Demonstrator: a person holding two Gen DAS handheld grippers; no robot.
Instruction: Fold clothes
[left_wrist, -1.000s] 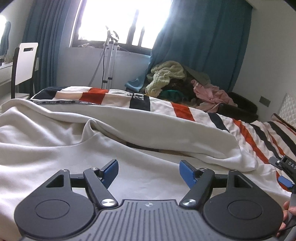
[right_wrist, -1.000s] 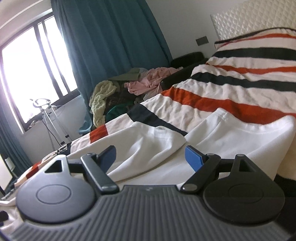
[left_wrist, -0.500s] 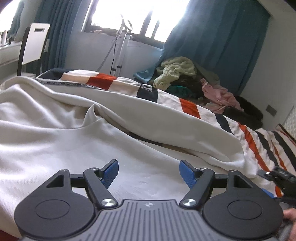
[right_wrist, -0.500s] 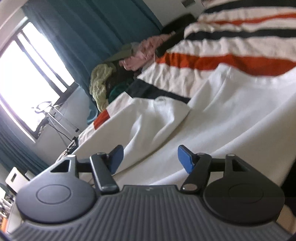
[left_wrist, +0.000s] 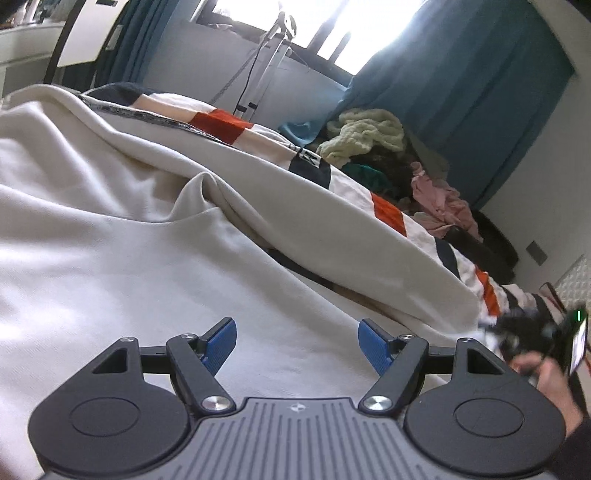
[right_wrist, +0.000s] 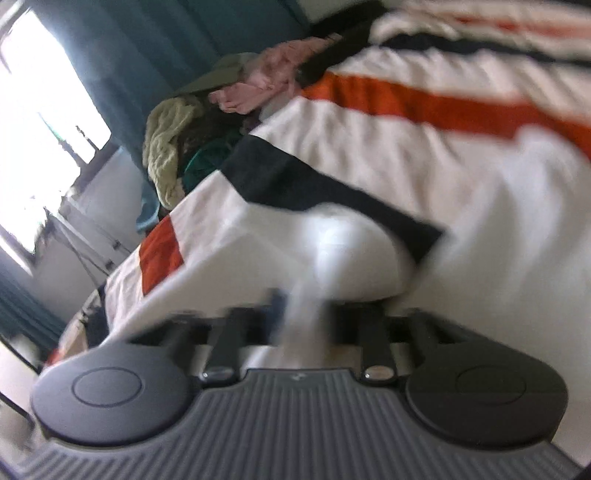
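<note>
A large cream-white garment (left_wrist: 155, 236) lies spread over the striped bed, with a long fold running across it. My left gripper (left_wrist: 297, 341) is open and empty, just above the cloth. My right gripper (right_wrist: 303, 314) shows blurred in the right wrist view; its jaws have come together on a bunch of the white garment (right_wrist: 347, 251), which rises between them. The right gripper also shows at the right edge of the left wrist view (left_wrist: 535, 336), held by a hand.
The bedspread (right_wrist: 424, 103) has white, orange and black stripes. A pile of clothes (left_wrist: 373, 147) sits beyond the bed by blue curtains (left_wrist: 461, 85). A chair (left_wrist: 85, 40) and a metal stand (left_wrist: 266, 62) stand near the window.
My right gripper has gone from open to shut on the white garment's edge, with fast motion blur. My left gripper has tilted and stayed open over the cloth.
</note>
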